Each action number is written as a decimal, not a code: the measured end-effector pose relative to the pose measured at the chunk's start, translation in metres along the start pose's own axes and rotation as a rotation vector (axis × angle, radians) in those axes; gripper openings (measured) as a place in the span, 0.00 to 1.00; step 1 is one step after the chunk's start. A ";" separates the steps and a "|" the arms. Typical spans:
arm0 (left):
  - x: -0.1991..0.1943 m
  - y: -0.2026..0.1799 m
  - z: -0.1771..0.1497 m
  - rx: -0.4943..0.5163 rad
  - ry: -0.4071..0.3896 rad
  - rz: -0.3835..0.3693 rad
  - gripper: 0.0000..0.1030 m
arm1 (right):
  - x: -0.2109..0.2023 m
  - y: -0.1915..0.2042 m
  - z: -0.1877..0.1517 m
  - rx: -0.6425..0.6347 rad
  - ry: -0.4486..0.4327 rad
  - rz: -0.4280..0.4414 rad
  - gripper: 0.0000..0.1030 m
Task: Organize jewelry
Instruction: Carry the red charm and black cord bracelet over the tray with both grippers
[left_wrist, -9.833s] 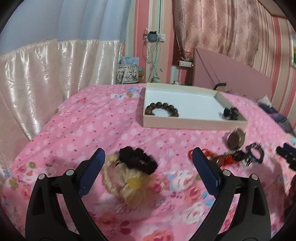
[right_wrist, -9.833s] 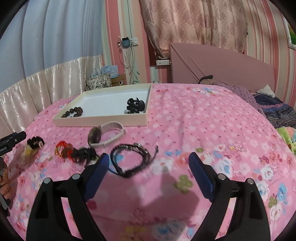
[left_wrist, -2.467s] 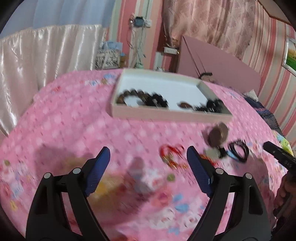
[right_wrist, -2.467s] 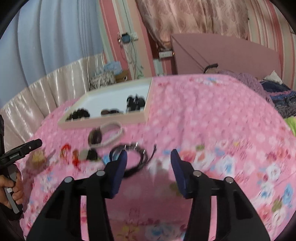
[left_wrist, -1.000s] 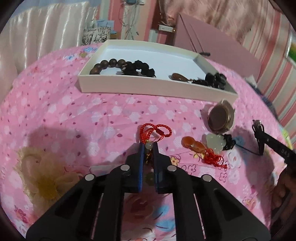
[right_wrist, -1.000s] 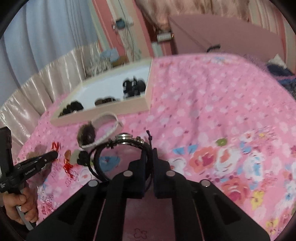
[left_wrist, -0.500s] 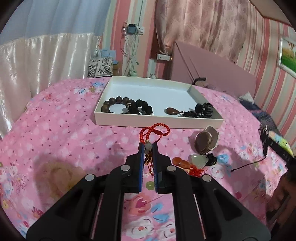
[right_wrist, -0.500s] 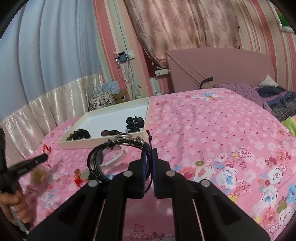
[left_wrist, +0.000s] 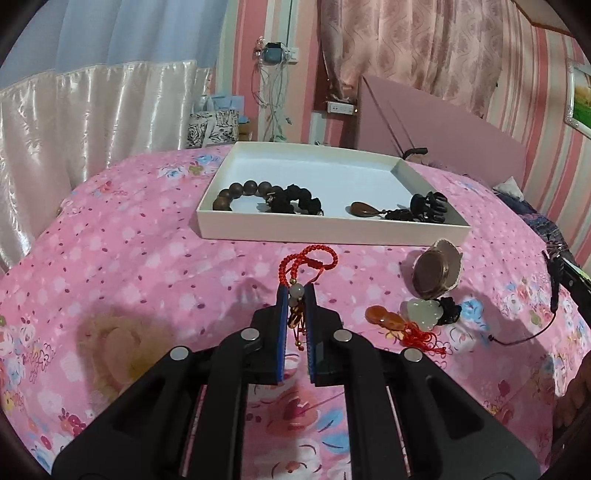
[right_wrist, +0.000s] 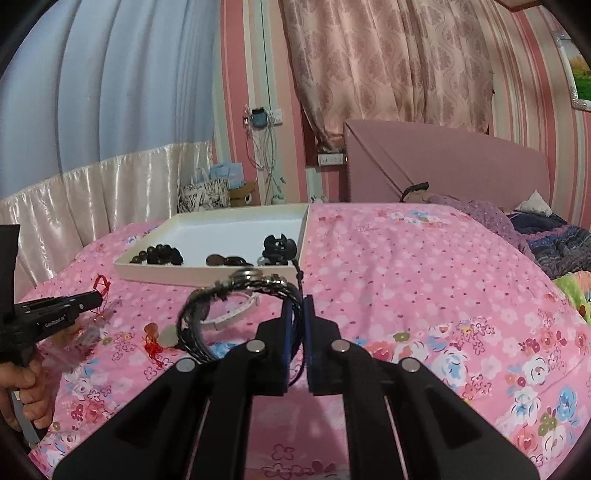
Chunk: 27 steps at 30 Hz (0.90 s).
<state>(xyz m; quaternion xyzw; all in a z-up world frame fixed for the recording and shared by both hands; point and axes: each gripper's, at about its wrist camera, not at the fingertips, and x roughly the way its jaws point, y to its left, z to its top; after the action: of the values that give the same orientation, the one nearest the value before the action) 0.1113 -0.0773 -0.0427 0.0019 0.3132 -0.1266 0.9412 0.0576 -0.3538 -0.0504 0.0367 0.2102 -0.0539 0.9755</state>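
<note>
My left gripper (left_wrist: 296, 291) is shut on a red beaded bracelet (left_wrist: 308, 260) with a pale bead, held above the pink bedspread in front of the white tray (left_wrist: 332, 230). My right gripper (right_wrist: 296, 301) is shut on a black braided cord bracelet (right_wrist: 236, 291) with metal rings, lifted above the bed. The tray (right_wrist: 177, 275) holds a brown bead bracelet (left_wrist: 240, 190), a black bead bracelet (left_wrist: 295, 197), a brown teardrop pendant (left_wrist: 364, 209) and a black claw clip (left_wrist: 428, 203). On the bedspread lie a watch (left_wrist: 436, 271), an orange pendant (left_wrist: 384, 317) and a pale jade charm (left_wrist: 423, 312).
A blond hair scrunchie (left_wrist: 118, 347) lies on the bedspread at the left. The pink headboard (right_wrist: 443, 162) and a dark blanket (right_wrist: 554, 240) are at the right. A cream curtain (left_wrist: 92, 110) hangs along the far left.
Both grippers closed on their bracelets and lifted them off the bedspread; in the last half second both have held about steady above the bed.
</note>
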 end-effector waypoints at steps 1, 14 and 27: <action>-0.001 0.000 0.000 0.001 -0.008 0.009 0.06 | 0.001 0.001 0.000 -0.004 0.002 -0.002 0.05; -0.013 -0.007 -0.001 0.031 -0.076 0.036 0.06 | 0.012 0.019 -0.004 -0.090 0.032 -0.027 0.05; -0.010 -0.003 0.000 0.022 -0.057 -0.025 0.06 | 0.007 0.012 -0.004 -0.053 0.020 -0.018 0.05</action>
<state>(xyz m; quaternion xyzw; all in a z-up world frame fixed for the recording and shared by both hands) 0.1025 -0.0779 -0.0368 0.0048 0.2848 -0.1419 0.9480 0.0638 -0.3422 -0.0559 0.0096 0.2215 -0.0567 0.9735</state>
